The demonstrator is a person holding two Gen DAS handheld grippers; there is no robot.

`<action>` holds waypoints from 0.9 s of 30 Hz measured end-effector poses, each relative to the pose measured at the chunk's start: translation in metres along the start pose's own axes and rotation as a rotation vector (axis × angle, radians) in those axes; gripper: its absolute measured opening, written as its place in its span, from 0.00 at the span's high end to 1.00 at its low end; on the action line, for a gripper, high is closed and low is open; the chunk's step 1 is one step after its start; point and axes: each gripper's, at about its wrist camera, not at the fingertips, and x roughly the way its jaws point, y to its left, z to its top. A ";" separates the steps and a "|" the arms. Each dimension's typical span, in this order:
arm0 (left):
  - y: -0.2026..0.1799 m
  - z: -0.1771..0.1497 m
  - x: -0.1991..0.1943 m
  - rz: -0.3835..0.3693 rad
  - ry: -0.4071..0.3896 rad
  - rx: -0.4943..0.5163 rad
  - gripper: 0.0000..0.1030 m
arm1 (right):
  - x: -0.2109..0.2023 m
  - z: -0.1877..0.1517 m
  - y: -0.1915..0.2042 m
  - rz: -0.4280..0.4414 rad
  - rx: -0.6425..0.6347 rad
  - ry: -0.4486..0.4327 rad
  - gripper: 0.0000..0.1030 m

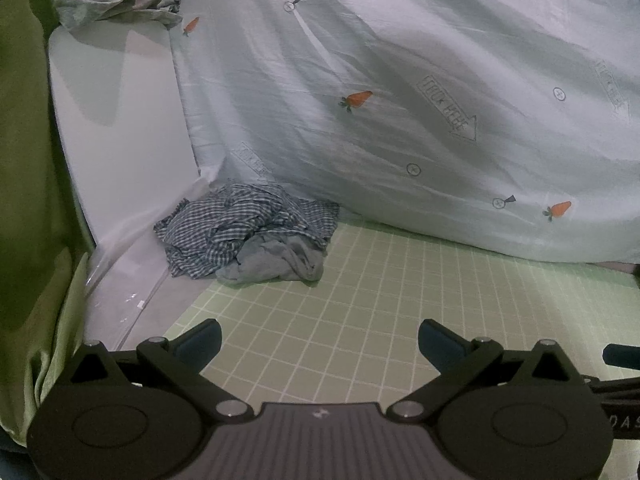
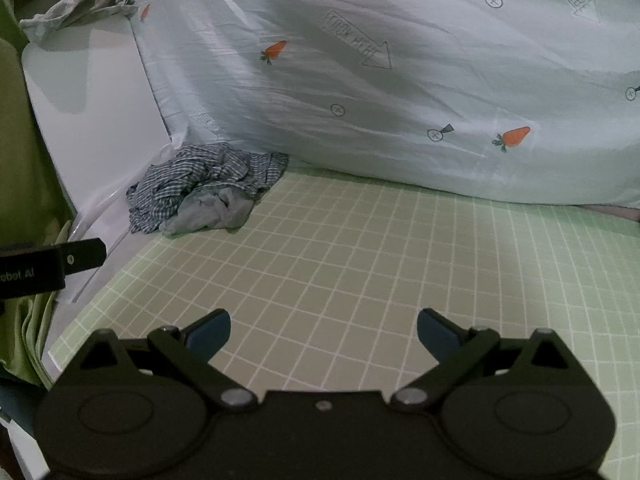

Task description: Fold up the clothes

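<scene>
Surface: a pale green gridded mat (image 2: 360, 260) on a bed, with a carrot-print quilt (image 2: 400, 80) bunched along its far side
Far left: a crumpled checked garment (image 1: 240, 224) with a grey garment (image 1: 276, 258) tucked against its front, both at the mat's far-left corner, touching the quilt's foot
Left gripper (image 1: 320, 338): jaws spread wide, nothing between them, well short of the pile
Right gripper (image 2: 324, 330): jaws spread wide too, empty, further from the clothes
Step in hand: likely reaching for 1 garment
Doing it well: pinch a single layer at an edge, lift the grey piece clear first, then drag it onto open mat
</scene>
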 end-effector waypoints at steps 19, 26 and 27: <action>-0.003 0.005 0.005 0.007 0.006 -0.011 0.00 | 0.003 0.004 -0.003 0.001 -0.010 0.011 0.02; -0.004 0.007 0.008 0.011 0.010 -0.013 0.00 | 0.007 0.004 -0.005 -0.010 -0.004 0.015 0.02; -0.005 0.006 0.008 0.012 0.011 -0.014 0.00 | 0.007 0.005 -0.005 -0.010 -0.004 0.016 0.02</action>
